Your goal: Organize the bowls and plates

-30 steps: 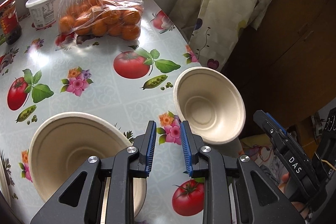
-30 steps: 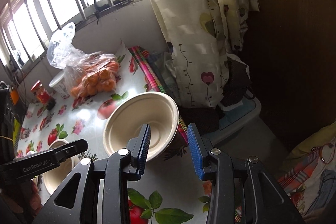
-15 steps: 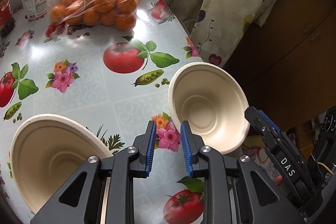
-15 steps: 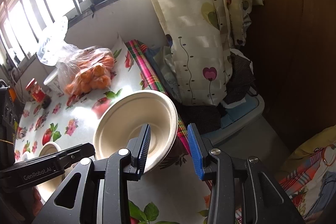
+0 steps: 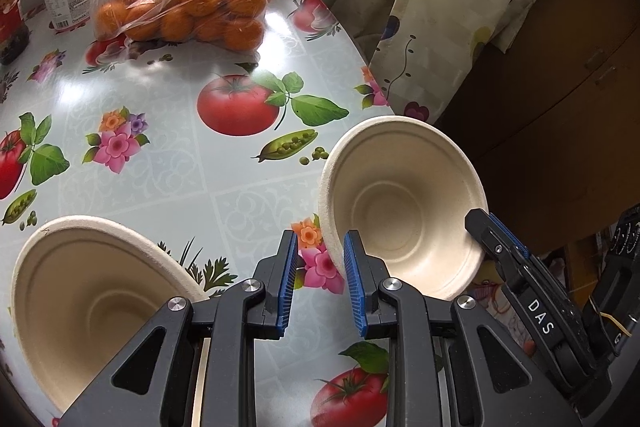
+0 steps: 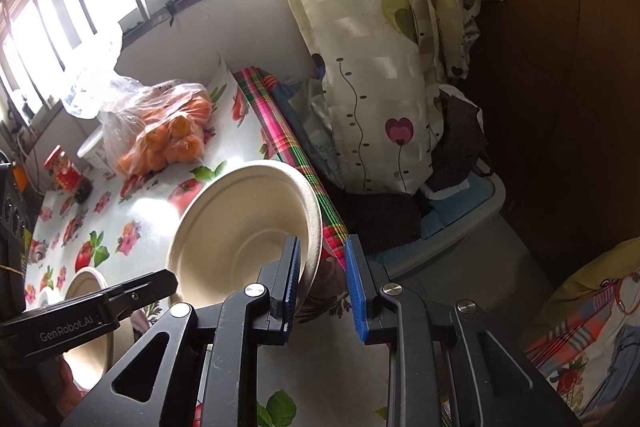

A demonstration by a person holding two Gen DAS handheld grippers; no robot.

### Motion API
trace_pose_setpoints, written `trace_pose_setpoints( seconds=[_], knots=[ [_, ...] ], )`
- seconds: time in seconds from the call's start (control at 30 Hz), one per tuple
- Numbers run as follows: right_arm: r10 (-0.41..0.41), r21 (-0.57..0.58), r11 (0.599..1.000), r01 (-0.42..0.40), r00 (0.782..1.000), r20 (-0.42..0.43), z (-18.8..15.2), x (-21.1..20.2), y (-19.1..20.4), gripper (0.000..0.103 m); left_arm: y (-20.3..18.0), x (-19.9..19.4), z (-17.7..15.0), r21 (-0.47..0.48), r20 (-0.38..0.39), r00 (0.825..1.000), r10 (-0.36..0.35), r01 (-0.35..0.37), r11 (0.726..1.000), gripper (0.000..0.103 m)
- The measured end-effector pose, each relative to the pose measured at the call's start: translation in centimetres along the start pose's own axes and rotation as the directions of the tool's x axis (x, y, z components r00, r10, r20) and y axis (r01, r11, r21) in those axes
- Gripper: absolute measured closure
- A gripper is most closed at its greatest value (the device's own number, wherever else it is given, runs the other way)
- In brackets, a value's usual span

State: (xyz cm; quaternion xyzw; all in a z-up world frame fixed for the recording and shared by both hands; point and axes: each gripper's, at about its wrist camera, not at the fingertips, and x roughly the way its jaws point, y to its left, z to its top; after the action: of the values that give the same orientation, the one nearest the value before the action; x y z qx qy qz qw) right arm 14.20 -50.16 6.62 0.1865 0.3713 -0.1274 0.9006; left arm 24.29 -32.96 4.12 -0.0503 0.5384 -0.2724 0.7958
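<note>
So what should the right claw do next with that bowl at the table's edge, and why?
Probably finish squeezing shut on the bowl before lifting. The right claw has just been closing its jaws with the rim between them, but a gap shows beside the outer pad. The bowl sits at the table edge, where a loose hold could drop it.

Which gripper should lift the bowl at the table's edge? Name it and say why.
Right. The right gripper straddles the rim of the bowl, and its jaws have just been closing around it. The left gripper hangs empty over the table, beside that bowl.
</note>
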Motion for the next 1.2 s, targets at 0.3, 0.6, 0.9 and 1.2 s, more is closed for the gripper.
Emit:
trace_pose_setpoints(
  seconds=[0.3, 0.6, 0.9, 1.2],
  knots=[
    [0.005, 0.005, 1.0, -0.005, 1.0, -0.008, -0.1, 0.3, -0.1, 0.09, 0.7, -0.3, 0.3, -0.048, 0.015, 0.999, -0.044, 0.045, 0.998, 0.078],
    [0.007, 0.016, 1.0, -0.007, 1.0, -0.014, -0.1, 0.5, -0.1, 0.09, 0.9, 0.7, 0.3, -0.095, -0.016, 0.994, -0.105, 0.103, 0.99, 0.078],
    [0.008, 0.018, 1.0, -0.008, 1.0, -0.018, -0.2, 0.7, -0.3, 0.09, 0.8, 0.7, 0.4, -0.094, -0.024, 0.994, -0.104, 0.101, 0.99, 0.078],
    [0.013, 0.021, 1.0, -0.013, 1.0, -0.015, -0.2, 0.7, -0.2, 0.09, 0.4, 0.6, 0.4, -0.077, -0.028, 0.995, -0.097, 0.094, 0.993, 0.088]
  ],
)
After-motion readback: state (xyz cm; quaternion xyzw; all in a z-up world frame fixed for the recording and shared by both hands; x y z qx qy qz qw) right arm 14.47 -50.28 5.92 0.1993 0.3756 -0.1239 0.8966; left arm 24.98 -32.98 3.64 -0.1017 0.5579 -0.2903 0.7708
